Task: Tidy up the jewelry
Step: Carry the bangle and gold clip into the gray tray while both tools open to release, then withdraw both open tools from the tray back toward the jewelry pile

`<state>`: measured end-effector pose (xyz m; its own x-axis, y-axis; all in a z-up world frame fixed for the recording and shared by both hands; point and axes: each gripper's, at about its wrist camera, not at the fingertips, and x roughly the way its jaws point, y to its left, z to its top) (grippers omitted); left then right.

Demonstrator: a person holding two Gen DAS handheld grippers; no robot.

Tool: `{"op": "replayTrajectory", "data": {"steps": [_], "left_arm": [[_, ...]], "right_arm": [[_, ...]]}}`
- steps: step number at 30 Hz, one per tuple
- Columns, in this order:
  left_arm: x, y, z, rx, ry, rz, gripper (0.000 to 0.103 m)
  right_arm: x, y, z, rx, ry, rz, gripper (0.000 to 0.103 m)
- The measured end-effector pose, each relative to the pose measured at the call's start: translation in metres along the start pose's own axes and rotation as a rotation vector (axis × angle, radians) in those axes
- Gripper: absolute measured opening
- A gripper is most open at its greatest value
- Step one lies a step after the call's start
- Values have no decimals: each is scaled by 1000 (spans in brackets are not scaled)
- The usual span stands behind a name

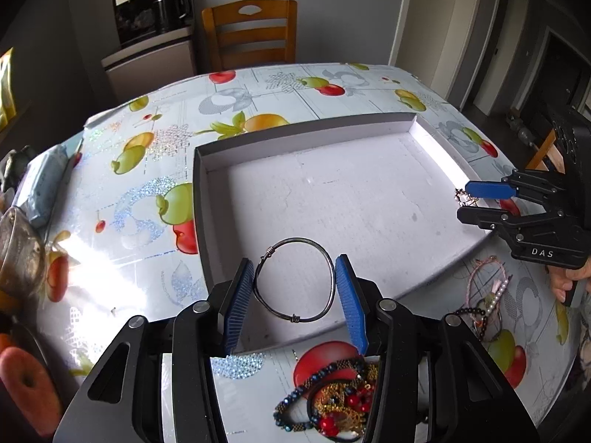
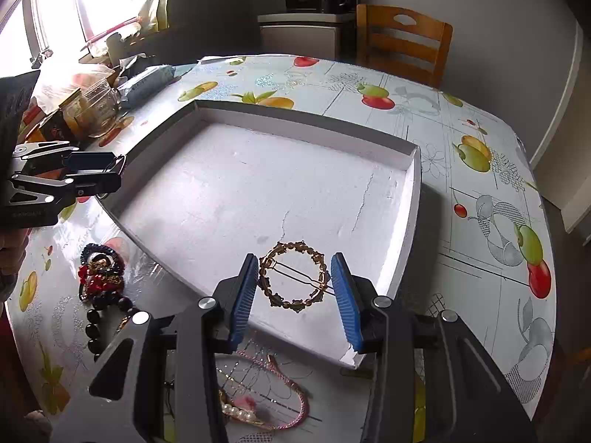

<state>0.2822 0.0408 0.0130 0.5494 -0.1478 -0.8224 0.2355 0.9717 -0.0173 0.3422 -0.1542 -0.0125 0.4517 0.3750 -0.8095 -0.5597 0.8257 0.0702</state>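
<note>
A shallow white tray (image 1: 295, 134) (image 2: 295, 125) lies on the fruit-print table. My left gripper (image 1: 295, 267) hangs over the tray's near edge, shut on a thin silver wire bangle (image 1: 303, 239) that touches both blue pads. In the right wrist view that gripper (image 2: 120, 171) shows at the tray's left side. My right gripper (image 2: 295, 260) is over the tray's near right corner, shut on a round gold hair clip (image 2: 291, 245) pressed between its pads. The left wrist view shows the right gripper (image 1: 463, 201) at the tray's right wall with the gold piece in it.
A heap of red, gold and dark beaded jewelry (image 1: 343, 398) (image 2: 99, 269) lies on the table in front of the tray. A pink cord bracelet with pearls (image 1: 487, 288) (image 2: 273, 398) lies near it. A tissue pack (image 1: 44, 188), a glass jar (image 2: 99, 107) and a wooden chair (image 1: 255, 29) stand beyond.
</note>
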Motion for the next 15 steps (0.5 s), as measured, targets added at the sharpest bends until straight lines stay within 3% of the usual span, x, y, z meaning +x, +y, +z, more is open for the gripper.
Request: {"op": "replayTrajectory", "data": {"steps": [3,5,8,15], "left_arm": [[17,3,4,-3,33,-4,48],[25,4,5,1,37,7,55],[30,4,4,-3,33,12,57],[15,5,-4,-7,-8,15,67]], "right_arm": [[9,-4,-1,12,23,-18,41],[12,-6,-2,19,24,-18,42],[11,-5,-3,21,15,-18,43],[-12,-2,-6,53,-59,-16,50]]}}
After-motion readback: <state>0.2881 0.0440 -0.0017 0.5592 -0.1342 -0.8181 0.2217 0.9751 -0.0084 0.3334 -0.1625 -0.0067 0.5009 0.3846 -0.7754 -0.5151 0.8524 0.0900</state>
